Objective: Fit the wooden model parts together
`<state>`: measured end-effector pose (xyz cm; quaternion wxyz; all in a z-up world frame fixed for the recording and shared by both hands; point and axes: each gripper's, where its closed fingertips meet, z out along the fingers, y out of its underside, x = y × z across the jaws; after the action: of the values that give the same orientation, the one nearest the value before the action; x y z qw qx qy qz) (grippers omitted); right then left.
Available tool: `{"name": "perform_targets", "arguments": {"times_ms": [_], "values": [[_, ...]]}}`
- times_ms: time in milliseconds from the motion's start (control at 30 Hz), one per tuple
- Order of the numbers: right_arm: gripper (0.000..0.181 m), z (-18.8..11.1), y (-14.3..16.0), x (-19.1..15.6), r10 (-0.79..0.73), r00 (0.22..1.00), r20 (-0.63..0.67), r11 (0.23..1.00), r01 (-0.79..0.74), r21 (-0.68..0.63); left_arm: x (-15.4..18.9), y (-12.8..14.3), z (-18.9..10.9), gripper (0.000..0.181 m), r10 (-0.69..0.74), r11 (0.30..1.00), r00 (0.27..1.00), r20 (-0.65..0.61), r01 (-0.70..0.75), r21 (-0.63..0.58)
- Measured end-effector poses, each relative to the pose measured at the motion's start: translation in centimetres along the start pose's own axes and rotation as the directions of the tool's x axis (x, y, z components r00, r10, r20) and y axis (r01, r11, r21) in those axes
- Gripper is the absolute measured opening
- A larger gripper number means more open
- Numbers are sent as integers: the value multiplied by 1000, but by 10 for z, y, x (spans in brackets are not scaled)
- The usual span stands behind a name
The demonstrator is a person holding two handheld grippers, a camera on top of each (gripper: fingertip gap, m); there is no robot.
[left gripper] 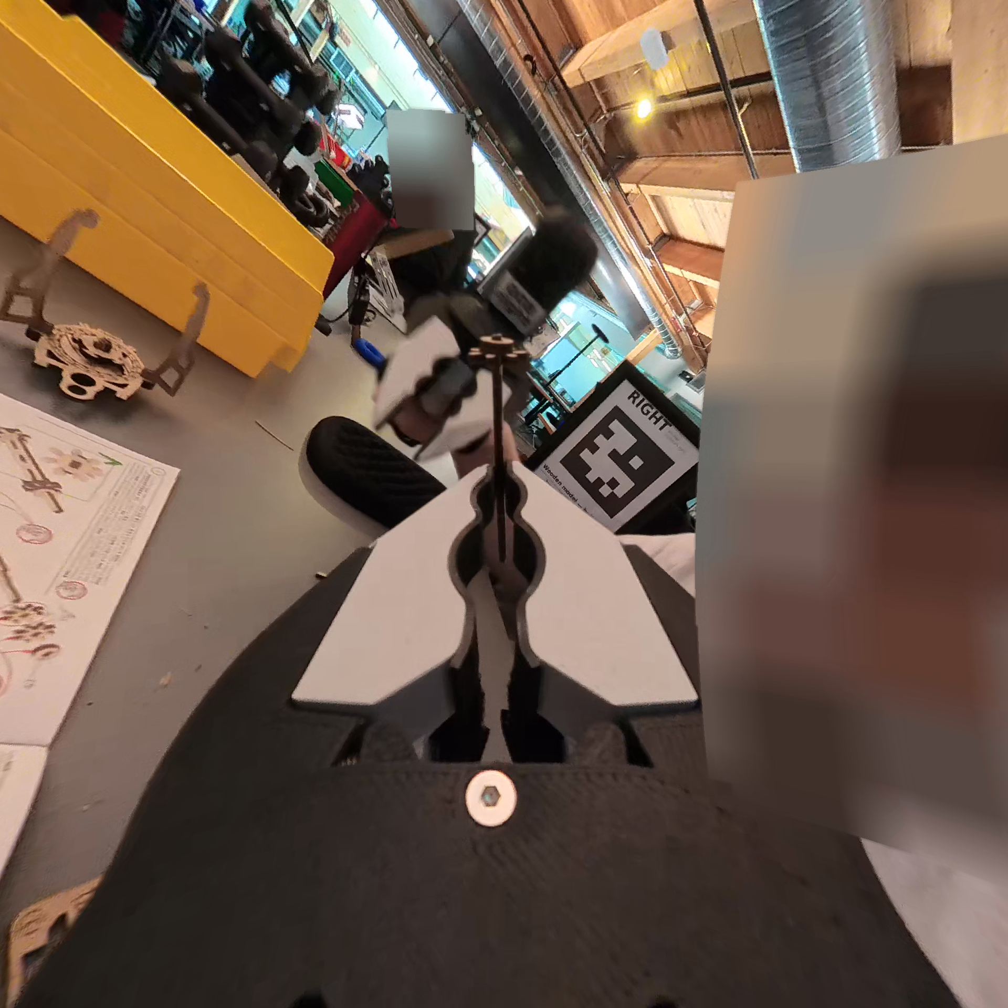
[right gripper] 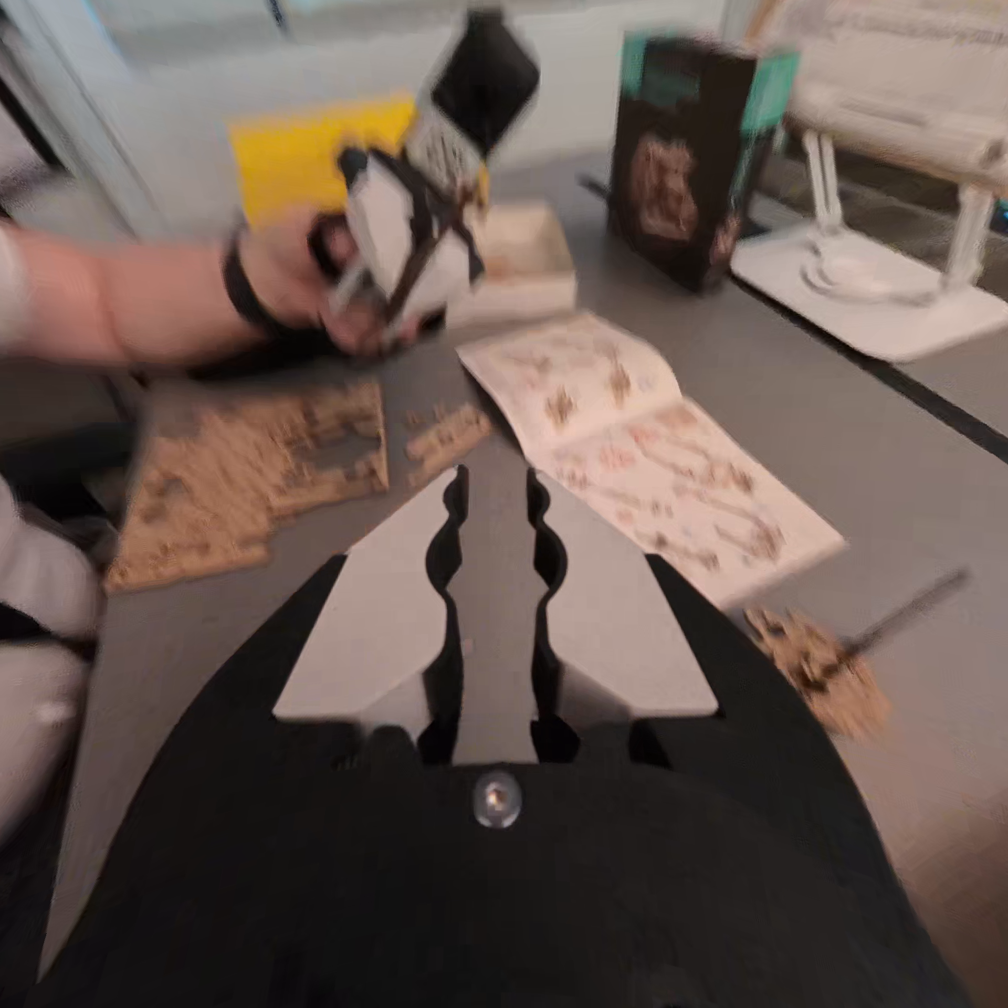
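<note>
My left gripper (left gripper: 499,477) is shut on a thin dark wooden rod (left gripper: 497,436) that stands up between the jaws. The rod carries a small flower-shaped wooden piece (left gripper: 497,349) at its far end. My right gripper (right gripper: 496,480) is open and empty above the grey table; its view is blurred by motion. It also shows farther off in the left wrist view (left gripper: 436,382). The left gripper (right gripper: 403,234), held by a hand, shows in the right wrist view. A part-built wooden model (left gripper: 90,360) with upright arms sits on the table at the left, and shows in the right wrist view (right gripper: 818,665).
An open instruction booklet (right gripper: 643,453) lies ahead of the right gripper and shows in the left wrist view (left gripper: 65,545). A punched wooden parts sheet (right gripper: 245,480) and loose pieces (right gripper: 447,431) lie left of it. Yellow bins (left gripper: 136,163), a dark box (right gripper: 682,163) and a white stand (right gripper: 873,273) stand behind. The gap from one gripper's tips to the other's is roughly 8 centimetres. From the right gripper's tips to the part-built wooden model (left gripper: 90,360) is close to 15 centimetres. It is also in sight in the right wrist view (right gripper: 813,663).
</note>
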<state>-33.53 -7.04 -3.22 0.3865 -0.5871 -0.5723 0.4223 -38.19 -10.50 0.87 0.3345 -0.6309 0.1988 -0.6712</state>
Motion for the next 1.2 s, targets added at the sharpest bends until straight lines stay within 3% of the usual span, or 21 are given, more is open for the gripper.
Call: {"name": "perform_targets", "arguments": {"times_ms": [67, 167, 300, 400, 533, 633, 733, 867, 1000, 1133, 1200], "values": [[16, -14, 37, -24, -111, 994, -12, 976, 107, -189, 2, -5, -5, 0, 20, 1000, 1000, 9, -20, 2], [11, -29, 85, -58, -308, 951, 11, 878, 289, -381, 12, -12, -7, 0, 13, 1000, 999, -32, -12, 16], [3, -34, 132, -74, -120, 992, -38, 803, 75, -591, 28, -17, -5, 0, 23, 999, 997, -76, -21, 29], [0, -19, 138, -83, -140, 990, -22, 775, 96, -625, 44, -19, -4, 0, 40, 999, 993, -109, -37, 32], [5, 17, 124, -106, -124, 991, 41, 814, 125, -568, 59, -21, -3, 0, 72, 997, 988, -136, -70, 25], [12, 17, 110, -103, -212, 977, 12, 828, 186, -530, 68, -24, -5, 0, 82, 996, 984, -160, -77, 34], [36, 16, 101, -124, -219, 969, 113, 881, 246, -405, 74, -27, -7, 0, 87, 996, 980, -177, -80, 47], [39, 27, 105, -126, -308, 937, 166, 873, 347, -342, 75, -25, -5, 0, 86, 996, 979, -188, -80, 38], [31, 29, 120, -127, -235, 933, 273, 848, 334, -412, 73, -21, -2, 0, 70, 997, 978, -196, -66, 26], [13, 31, 120, -125, -269, 901, 340, 785, 410, -465, 69, -18, 0, 0, 64, 998, 980, -190, -62, 15], [13, 33, 120, -126, -292, 877, 381, 745, 459, -485, 67, -16, 1, 0, 61, 998, 980, -188, -61, 7]]}}
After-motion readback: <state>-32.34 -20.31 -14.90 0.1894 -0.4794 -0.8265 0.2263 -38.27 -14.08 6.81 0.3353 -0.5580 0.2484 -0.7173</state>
